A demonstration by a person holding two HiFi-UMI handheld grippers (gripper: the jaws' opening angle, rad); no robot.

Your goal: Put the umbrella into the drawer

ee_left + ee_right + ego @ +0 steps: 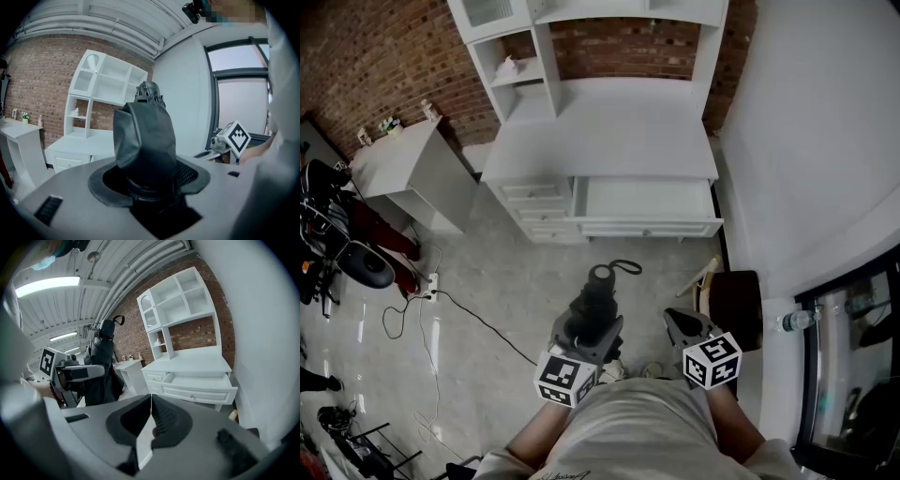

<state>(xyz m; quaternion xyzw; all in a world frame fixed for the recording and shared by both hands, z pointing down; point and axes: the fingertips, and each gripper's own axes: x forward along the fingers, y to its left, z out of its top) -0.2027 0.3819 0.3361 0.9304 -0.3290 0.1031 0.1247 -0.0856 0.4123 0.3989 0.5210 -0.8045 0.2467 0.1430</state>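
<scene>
Closest to my lens, the left gripper (150, 174) has its fingers spread wide around the folded umbrella (145, 133), pads pressing on its dark sleeve from both sides. The umbrella stands up out of the jaws. In the head view the same umbrella (601, 292) points toward 12 o'clock from the left gripper (592, 330), with its strap loop (624, 267) at the far end. It hangs above the floor (487, 281) and short of the drawer (649, 228).

At 3 o'clock from it I see the right gripper (681, 324), near but apart from the umbrella. In its own view the right gripper (150, 401) has its fingers pressed together, with nothing between them.

At 12 o'clock from the umbrella the drawer (199, 389) is pulled out of the white desk (600, 141). White shelves (511, 56) rise at the desk's back against a brick wall (366, 56). A small white table (403, 155) stands at 10 o'clock. A black cable (441, 305) trails over the floor at 9 o'clock.
</scene>
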